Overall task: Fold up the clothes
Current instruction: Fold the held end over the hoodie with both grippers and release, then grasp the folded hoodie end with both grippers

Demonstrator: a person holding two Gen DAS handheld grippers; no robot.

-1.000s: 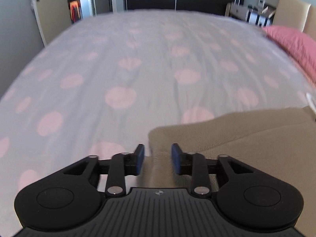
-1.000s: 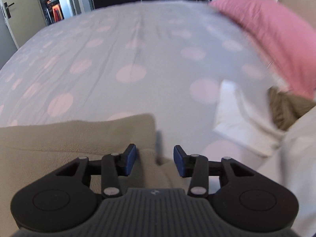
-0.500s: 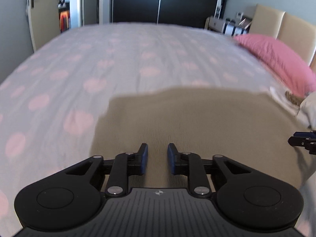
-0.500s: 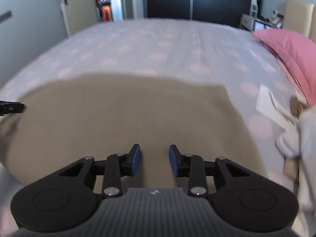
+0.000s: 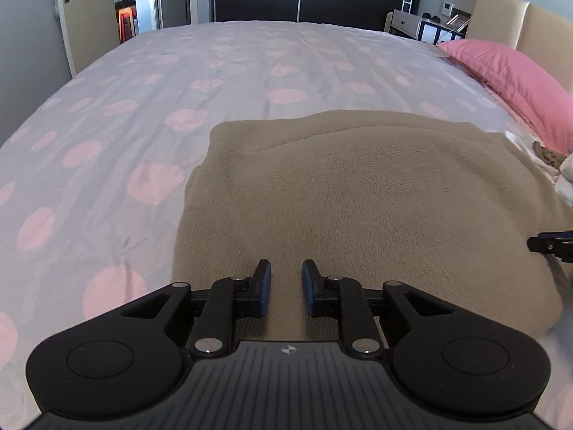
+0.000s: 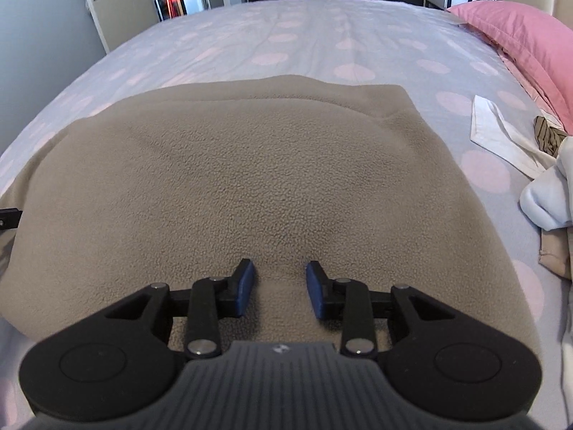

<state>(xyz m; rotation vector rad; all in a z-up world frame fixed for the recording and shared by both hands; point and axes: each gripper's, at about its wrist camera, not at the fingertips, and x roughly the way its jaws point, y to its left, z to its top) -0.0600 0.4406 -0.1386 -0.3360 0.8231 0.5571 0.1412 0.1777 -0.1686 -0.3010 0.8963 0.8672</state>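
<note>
Over fleece [image 5: 358,197] on bed [image 5: 179,89]: left gripper [image 5: 285,279] and right gripper [image 6: 280,279] level, side by side, fingers parted, gripping nothing.

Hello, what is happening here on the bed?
A person with a gripper in each hand is folding a beige fleece on the dotted bed cover. The left gripper and right gripper sit over its near edge, jaws apart, gripping nothing. More clothes wait by the pink pillow.
</note>
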